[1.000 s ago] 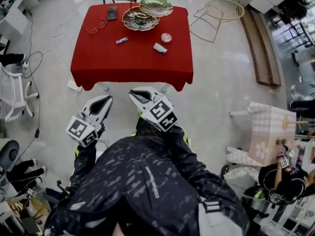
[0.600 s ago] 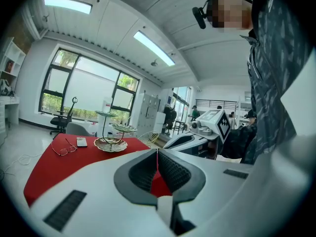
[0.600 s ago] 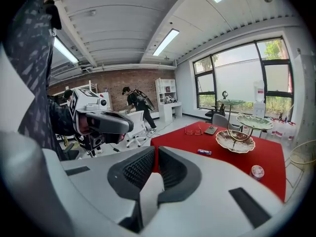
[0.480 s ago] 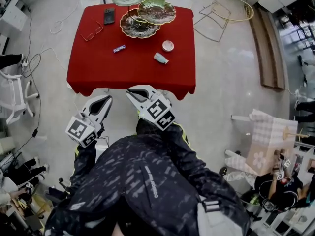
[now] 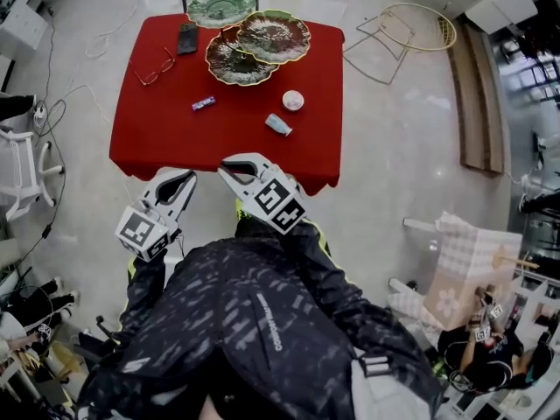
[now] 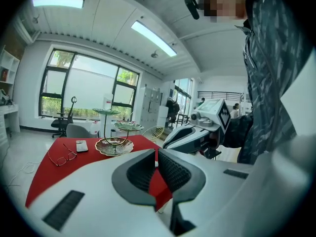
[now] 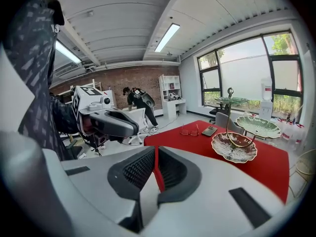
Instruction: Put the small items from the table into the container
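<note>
A red-clothed table (image 5: 175,134) carries a three-tier leaf-dish stand (image 5: 247,40) at its far side. In front of the stand lie a small wrapped bar (image 5: 203,104), a pale tube (image 5: 278,124) and a round pink-lidded jar (image 5: 293,101). A phone (image 5: 187,38) and glasses (image 5: 153,66) lie at the far left. My left gripper (image 5: 187,178) and right gripper (image 5: 225,165) hover side by side at the table's near edge, both shut and empty. The left gripper view shows the stand (image 6: 114,144) past the closed jaws. The right gripper view shows the stand (image 7: 234,147) to the right of its closed jaws.
A gold wire-frame stool (image 5: 407,29) stands on the floor right of the table. Wooden planks (image 5: 477,86) lie further right. A white chair (image 5: 22,160) and floor cables (image 5: 66,103) are at the left. A patterned box (image 5: 468,261) and a seated person are at lower right.
The table has drawn nearer in the head view. Both grippers have gone forward from open floor to the table's near edge, still shut.
</note>
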`<state>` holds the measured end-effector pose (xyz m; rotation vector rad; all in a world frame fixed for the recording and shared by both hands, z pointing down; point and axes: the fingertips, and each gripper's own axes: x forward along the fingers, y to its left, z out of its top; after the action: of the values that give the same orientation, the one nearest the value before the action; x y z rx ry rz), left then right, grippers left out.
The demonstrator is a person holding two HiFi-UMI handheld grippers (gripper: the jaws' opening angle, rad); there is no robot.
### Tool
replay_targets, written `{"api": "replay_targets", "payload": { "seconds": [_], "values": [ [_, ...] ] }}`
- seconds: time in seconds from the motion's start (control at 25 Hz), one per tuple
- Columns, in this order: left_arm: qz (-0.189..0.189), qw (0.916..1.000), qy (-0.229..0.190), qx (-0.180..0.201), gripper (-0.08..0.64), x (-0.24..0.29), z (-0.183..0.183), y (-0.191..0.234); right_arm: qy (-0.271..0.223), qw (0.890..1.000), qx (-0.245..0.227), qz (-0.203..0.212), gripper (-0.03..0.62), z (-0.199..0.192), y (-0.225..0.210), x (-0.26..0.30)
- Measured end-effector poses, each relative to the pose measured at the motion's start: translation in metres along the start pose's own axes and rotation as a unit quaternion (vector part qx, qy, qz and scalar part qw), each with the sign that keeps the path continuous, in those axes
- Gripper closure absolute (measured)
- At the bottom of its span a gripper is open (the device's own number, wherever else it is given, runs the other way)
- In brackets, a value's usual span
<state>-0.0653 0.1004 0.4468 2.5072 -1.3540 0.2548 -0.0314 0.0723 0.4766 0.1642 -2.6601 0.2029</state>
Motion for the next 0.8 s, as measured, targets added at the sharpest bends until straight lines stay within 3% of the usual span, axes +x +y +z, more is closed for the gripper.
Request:
{"api": "replay_targets", "payload": {
  "seconds": [0.8],
  "values": [
    [0.005, 0.9996, 0.024, 0.017, 0.546, 0.041, 0.003, 0.034, 0.012, 1.000, 0.003, 0.013, 0.568, -0.011, -0.034, 0.007]
  ]
}}
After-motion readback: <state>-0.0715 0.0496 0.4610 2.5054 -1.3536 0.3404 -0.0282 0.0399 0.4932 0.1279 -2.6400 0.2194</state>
